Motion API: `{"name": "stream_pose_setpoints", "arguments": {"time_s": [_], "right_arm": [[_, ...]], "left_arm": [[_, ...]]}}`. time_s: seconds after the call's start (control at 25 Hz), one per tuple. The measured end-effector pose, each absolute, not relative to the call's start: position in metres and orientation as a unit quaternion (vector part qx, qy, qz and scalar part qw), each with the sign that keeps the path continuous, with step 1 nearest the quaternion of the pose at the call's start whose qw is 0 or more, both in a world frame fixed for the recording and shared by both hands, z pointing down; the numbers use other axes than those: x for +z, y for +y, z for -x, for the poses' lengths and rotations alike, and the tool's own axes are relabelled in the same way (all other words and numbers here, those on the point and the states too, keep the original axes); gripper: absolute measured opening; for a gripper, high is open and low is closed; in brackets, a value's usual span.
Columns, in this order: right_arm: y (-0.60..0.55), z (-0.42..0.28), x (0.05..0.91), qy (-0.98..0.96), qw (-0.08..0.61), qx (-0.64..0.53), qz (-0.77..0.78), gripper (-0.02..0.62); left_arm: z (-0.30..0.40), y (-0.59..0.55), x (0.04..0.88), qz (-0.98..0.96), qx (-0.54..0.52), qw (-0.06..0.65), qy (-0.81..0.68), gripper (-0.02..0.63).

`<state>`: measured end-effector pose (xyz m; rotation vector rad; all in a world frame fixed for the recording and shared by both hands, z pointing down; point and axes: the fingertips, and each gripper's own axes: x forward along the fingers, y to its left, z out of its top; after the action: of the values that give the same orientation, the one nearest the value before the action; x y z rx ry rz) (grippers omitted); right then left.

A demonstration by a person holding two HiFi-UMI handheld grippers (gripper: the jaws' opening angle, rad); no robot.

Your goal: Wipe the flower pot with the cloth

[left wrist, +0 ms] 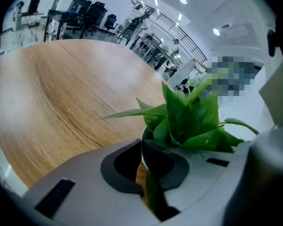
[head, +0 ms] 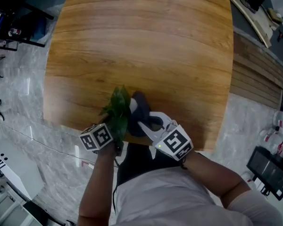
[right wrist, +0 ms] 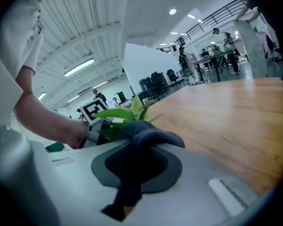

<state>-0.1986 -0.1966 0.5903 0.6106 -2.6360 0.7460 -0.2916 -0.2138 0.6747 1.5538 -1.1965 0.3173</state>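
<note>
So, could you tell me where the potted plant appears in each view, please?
Head view: potted plant, lower centre, near edge of the wooden table.
Left gripper view: potted plant, right of centre, at the jaws.
Right gripper view: potted plant, left of centre, behind the cloth.
Shared landmark: the wooden table.

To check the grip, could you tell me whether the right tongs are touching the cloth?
Touching. The right gripper view shows the dark cloth pinched between the right tongs.
</note>
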Motion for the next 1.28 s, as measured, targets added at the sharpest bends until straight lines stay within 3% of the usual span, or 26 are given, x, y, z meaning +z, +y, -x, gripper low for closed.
{"name": "stream_pose_setpoints", "arguments": {"time_s": [0.2,0.52,0.72,0.88,1.12,1.28], "right_arm": [[-0.202,0.158,0.660,-0.889,0.240,0.285,-0.267,0.034],[-0.162,0.221,0.589,-0.938,0.186,0.241,-0.166,0.034],[-0.161,0.198,0.646,-0.912,0.239,0.276,-0.187,0.034],[-0.173,0.162,0.680,-0.878,0.262,0.324,-0.235,0.034],[-0.209,0.186,0.572,-0.927,0.138,0.262,-0.232,0.034],[-0.222,0.169,0.622,-0.906,0.177,0.287,-0.257,0.034]], "left_arm": [[0.287,-0.210,0.674,-0.635,0.093,0.586,-0.494,0.015],[0.284,-0.208,0.675,-0.613,0.073,0.613,-0.494,0.015],[0.283,-0.205,0.679,-0.610,0.076,0.616,-0.493,0.015],[0.283,-0.205,0.679,-0.629,0.107,0.592,-0.492,0.015],[0.284,-0.212,0.668,-0.674,0.173,0.516,-0.499,0.016],[0.284,-0.212,0.669,-0.690,0.202,0.487,-0.495,0.018]]}}
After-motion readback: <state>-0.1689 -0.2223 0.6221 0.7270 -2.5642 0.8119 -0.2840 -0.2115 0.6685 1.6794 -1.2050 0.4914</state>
